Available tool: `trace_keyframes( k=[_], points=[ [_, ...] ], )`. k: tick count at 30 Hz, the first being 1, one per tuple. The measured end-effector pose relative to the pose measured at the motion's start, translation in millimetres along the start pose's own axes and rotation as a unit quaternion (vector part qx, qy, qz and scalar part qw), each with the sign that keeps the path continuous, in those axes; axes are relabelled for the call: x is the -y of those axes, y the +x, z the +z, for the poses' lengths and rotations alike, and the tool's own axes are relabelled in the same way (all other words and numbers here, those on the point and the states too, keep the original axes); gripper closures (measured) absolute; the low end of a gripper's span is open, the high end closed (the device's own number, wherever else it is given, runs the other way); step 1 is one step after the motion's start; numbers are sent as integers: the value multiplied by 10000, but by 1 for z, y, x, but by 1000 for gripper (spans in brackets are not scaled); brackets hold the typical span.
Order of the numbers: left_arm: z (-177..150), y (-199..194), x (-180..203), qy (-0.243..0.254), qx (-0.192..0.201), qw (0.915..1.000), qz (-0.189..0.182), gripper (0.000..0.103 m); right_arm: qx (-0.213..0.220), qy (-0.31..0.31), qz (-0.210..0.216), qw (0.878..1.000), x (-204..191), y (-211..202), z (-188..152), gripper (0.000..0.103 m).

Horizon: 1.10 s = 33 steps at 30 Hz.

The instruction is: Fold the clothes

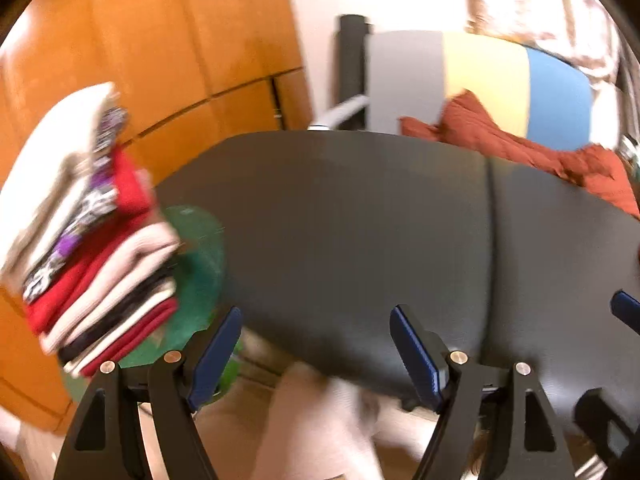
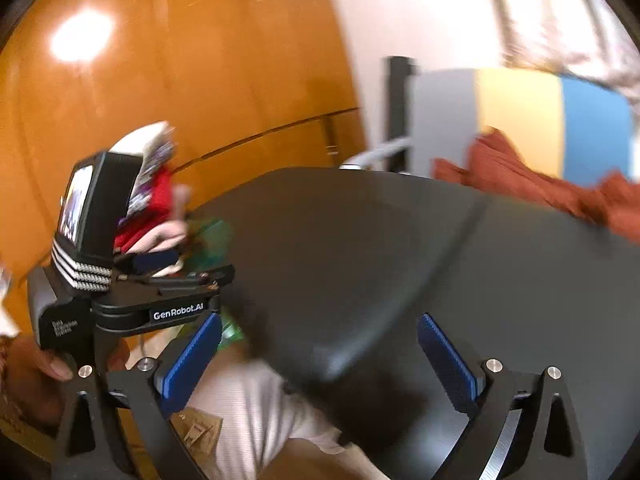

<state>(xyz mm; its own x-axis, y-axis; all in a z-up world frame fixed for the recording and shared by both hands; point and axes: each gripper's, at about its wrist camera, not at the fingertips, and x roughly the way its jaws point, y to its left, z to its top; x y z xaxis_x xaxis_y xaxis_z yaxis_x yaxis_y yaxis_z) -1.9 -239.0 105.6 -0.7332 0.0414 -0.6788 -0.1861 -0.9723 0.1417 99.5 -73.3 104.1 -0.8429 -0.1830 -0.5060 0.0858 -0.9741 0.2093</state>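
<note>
Ahead of both grippers the table (image 1: 360, 216) looks like matt dark-grey board, smooth, with one thin seam. At its far right edge lies rust cloth (image 1: 520, 140), soft and crumpled. Left of the left gripper (image 1: 316, 354) a stack (image 1: 96, 248) of folded fabrics, some knit-looking, sits on a green translucent plastic sheet (image 1: 200, 264). Behind it the cabinet (image 2: 180, 80) is glossy orange wood that reflects a lamp. The pads (image 2: 448, 360) of the right gripper (image 2: 320, 360) are ribbed blue rubber on matt black plastic arms with shiny metal rivets.
</note>
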Motion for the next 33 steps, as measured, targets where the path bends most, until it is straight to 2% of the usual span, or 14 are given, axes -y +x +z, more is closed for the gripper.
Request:
trace_keyframes(
  k=[3,7,10,13,17,20,26,33],
  points=[
    [-7,-7,-28,-371,60,9990,235,25,-40,-301,292,9991,-24,13,8,4],
    [-13,-15,-56,-684,83,9949,737,28,-93,-702,681,9952,-55,30,18,3],
    [-19,-22,-76,-973,227,9885,1139,29,-114,-870,965,9915,-76,40,27,3],
    [-24,-32,-97,-1330,348,9828,1237,29,-132,-1001,1232,9872,-100,46,34,2],
    [-28,-36,-123,-1653,333,9736,1539,29,-203,-1280,1359,9822,-130,54,41,2],
    [-34,-38,-140,-1842,233,9688,1640,29,-280,-1437,1438,9787,-150,61,45,2],
    [-46,-38,-164,-2245,85,9581,1780,29,-384,-1374,1742,9743,-172,67,41,2],
    [-52,-33,-172,-2428,0,9563,1630,33,-347,-1580,1706,9720,-189,65,32,2]
  ],
)
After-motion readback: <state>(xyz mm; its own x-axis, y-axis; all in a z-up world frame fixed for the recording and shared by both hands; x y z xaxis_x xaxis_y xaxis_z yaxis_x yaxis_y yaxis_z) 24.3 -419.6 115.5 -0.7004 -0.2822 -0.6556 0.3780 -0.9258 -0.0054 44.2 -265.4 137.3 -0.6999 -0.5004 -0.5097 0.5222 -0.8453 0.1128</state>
